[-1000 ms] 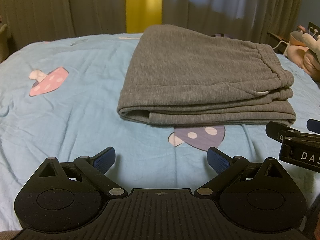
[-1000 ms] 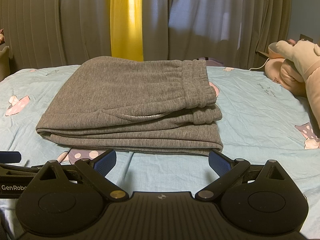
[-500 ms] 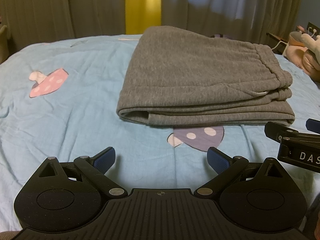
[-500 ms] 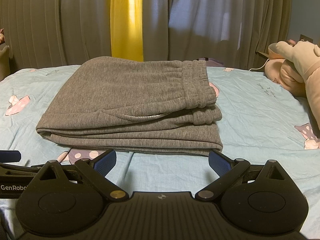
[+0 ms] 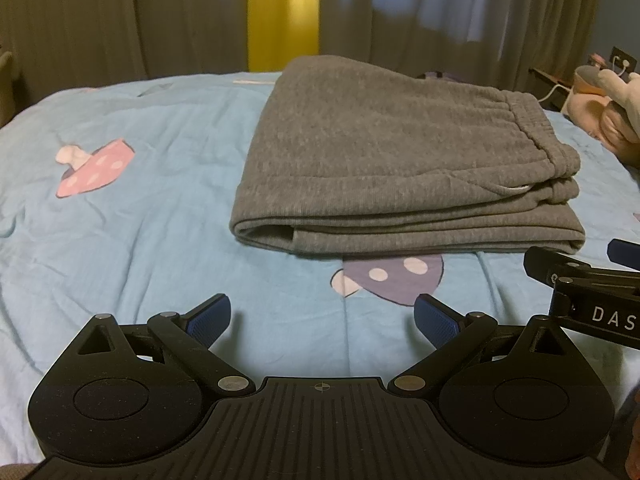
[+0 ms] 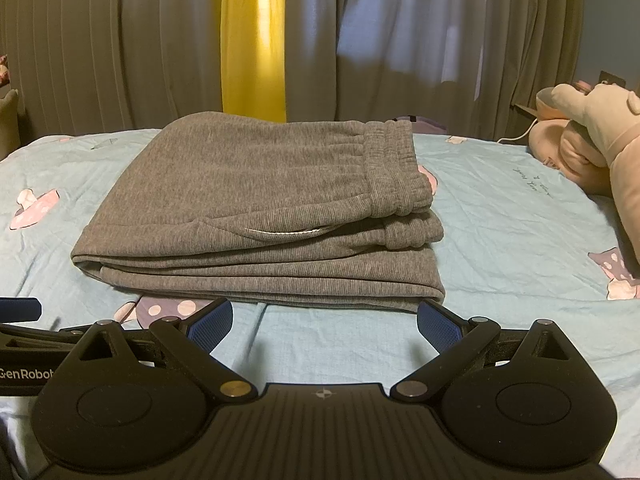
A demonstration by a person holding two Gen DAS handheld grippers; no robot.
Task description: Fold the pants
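Note:
The grey pants (image 5: 384, 160) lie folded in a flat stack on the light blue bedsheet (image 5: 140, 220), waistband to the right; they also show in the right wrist view (image 6: 256, 208). My left gripper (image 5: 323, 318) is open and empty, on the near side of the stack and apart from it. My right gripper (image 6: 325, 320) is open and empty, just short of the stack's near edge. The right gripper's body shows at the right edge of the left wrist view (image 5: 588, 284).
Pink plush toys (image 6: 592, 148) lie on the bed at the far right. Grey curtains with a yellow strip (image 6: 252, 36) hang behind the bed. Mushroom prints (image 5: 96, 168) dot the sheet.
Both grippers have stayed open and almost still. The left wrist view has drifted back slightly, so the pants sit a little lower in the frame.

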